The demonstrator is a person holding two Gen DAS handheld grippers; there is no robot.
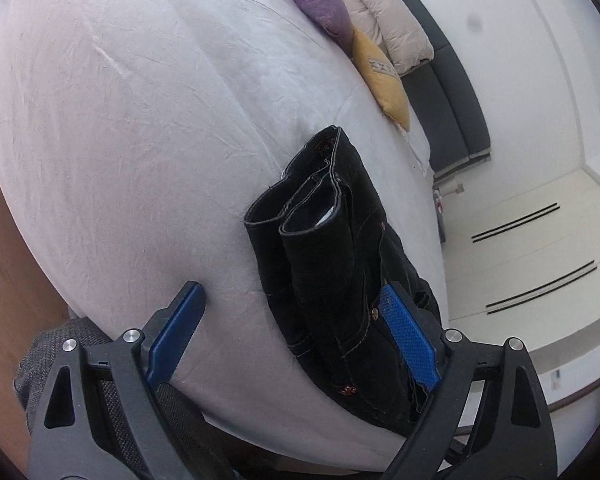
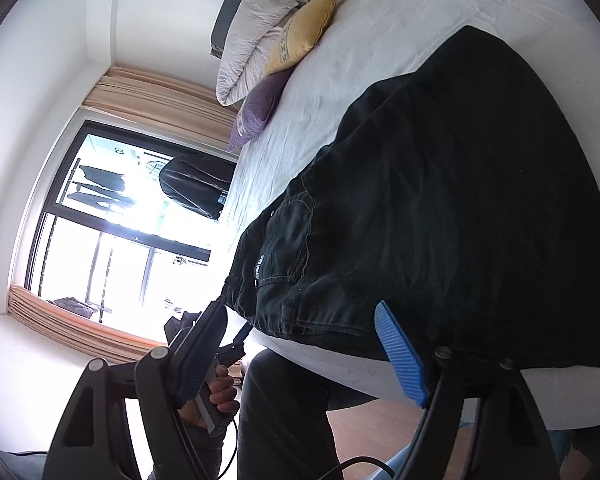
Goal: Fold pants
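Black denim pants (image 1: 332,260) lie folded in a stack near the edge of the white bed (image 1: 140,120); the two leg cuffs point away from me. In the right wrist view the pants (image 2: 440,208) show a back pocket and waistband at the bed edge. My left gripper (image 1: 296,320) is open, its blue pads (image 1: 408,336) wide apart; the right pad lies over the pants, the left over bare sheet. My right gripper (image 2: 300,344) is open just off the bed edge, holding nothing.
A purple pillow (image 1: 316,0), a yellow pillow (image 1: 380,76) and a beige duvet (image 1: 384,12) lie at the head of the bed by a dark headboard (image 1: 448,92). A window with curtains (image 2: 112,220) faces the bed. The person's legs (image 2: 284,416) stand by the edge.
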